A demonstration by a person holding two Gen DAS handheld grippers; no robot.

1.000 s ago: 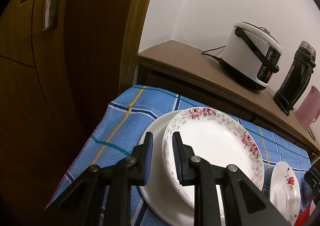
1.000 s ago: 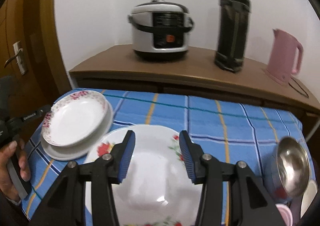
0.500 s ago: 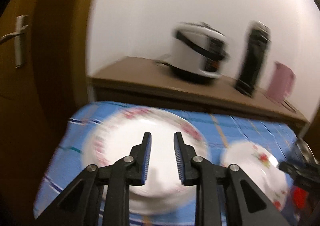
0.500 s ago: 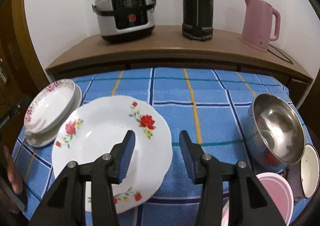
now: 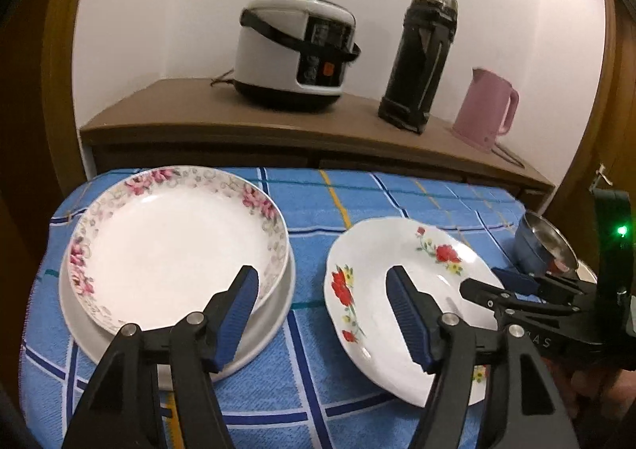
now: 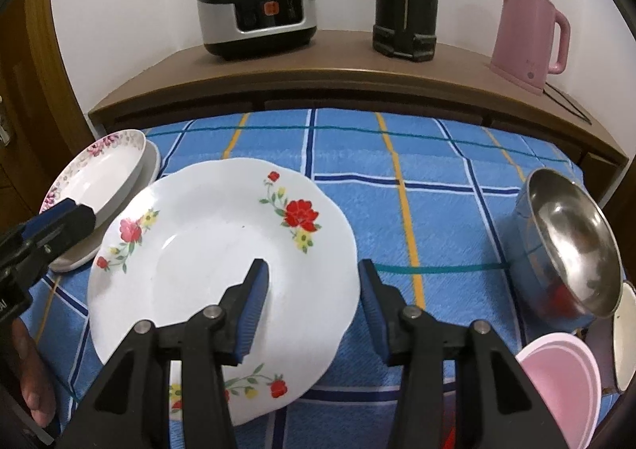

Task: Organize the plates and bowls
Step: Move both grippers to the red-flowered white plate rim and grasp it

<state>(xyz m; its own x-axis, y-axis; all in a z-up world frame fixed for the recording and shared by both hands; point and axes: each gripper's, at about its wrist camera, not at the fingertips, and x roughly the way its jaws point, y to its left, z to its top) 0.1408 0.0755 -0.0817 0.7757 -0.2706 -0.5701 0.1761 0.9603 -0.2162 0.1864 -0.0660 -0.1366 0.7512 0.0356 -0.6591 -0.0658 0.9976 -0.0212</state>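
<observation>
With the pink-rimmed deep plate stacked on a plain white plate at the tabletop's left, the left claw, jaws just opened wide and empty, and the half-open, empty right claw flank the red-flowered white plate, probably next for stacking.

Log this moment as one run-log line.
left gripper: open, just widened, empty | right gripper: open over red-flower plate rim | pink-flower plate: stacked
</observation>
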